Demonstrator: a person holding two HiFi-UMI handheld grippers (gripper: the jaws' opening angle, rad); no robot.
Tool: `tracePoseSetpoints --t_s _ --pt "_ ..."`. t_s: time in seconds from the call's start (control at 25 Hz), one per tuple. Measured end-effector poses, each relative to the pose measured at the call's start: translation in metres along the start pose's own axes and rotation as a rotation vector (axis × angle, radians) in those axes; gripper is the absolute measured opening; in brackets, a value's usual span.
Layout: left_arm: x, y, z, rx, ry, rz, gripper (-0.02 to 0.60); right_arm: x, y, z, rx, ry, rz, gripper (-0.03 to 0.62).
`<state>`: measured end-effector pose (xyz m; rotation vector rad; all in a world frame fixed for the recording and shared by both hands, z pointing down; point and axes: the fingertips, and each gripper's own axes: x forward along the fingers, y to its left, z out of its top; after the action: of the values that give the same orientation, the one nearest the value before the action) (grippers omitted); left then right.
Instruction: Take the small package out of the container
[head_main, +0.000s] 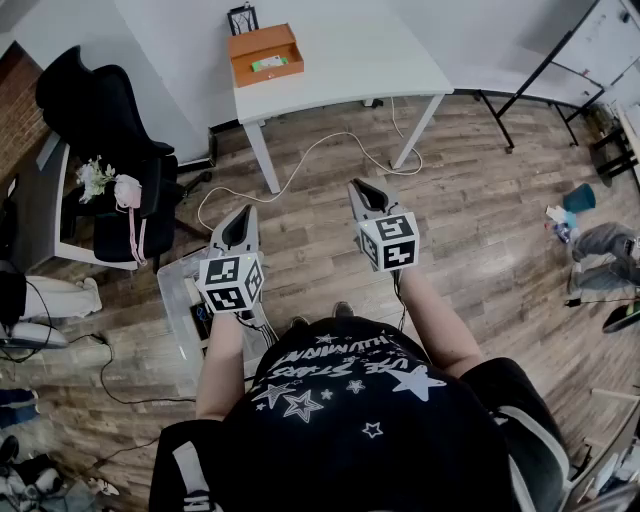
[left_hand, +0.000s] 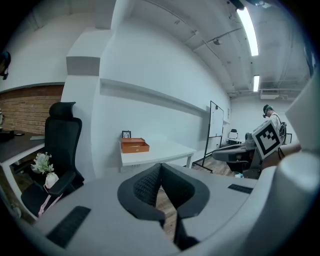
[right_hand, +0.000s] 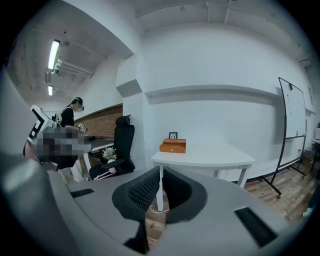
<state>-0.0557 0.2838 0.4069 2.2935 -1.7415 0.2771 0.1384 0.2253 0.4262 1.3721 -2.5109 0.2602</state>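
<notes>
Orange container (head_main: 255, 45) on white table (head_main: 350, 50) holds a small greenish package (head_main: 268, 63).

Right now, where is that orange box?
In the head view the orange box sits at the top, on the left end of the white table, beside a small black picture frame.

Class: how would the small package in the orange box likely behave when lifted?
The small package looks thin and flat, so probably light and perhaps floppy. It lies inside the orange box, whose walls would likely stop a sideways push.
</notes>
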Motion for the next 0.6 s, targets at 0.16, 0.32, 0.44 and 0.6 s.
tracePoseSetpoints --t_s 0.16,0.32,0.44,0.6 --pt "-0.001 -0.005 -0.001 0.002 0.002 -0.004 0.018 -0.003 0.000 -0.001 0.002 -0.003 0.003 0.055" --pt "0.005 -0.008 0.002 0.009 0.003 -0.008 0.018 -0.002 -0.004 0.000 0.006 -0.005 0.003 0.055" --pt "0.008 -0.012 0.003 0.015 0.005 -0.006 0.018 -0.003 -0.009 0.000 0.013 -0.008 0.001 0.055" --pt "0.009 -0.023 0.003 0.019 0.016 0.007 0.018 -0.009 -0.022 -0.004 0.004 -0.002 0.015 0.055"
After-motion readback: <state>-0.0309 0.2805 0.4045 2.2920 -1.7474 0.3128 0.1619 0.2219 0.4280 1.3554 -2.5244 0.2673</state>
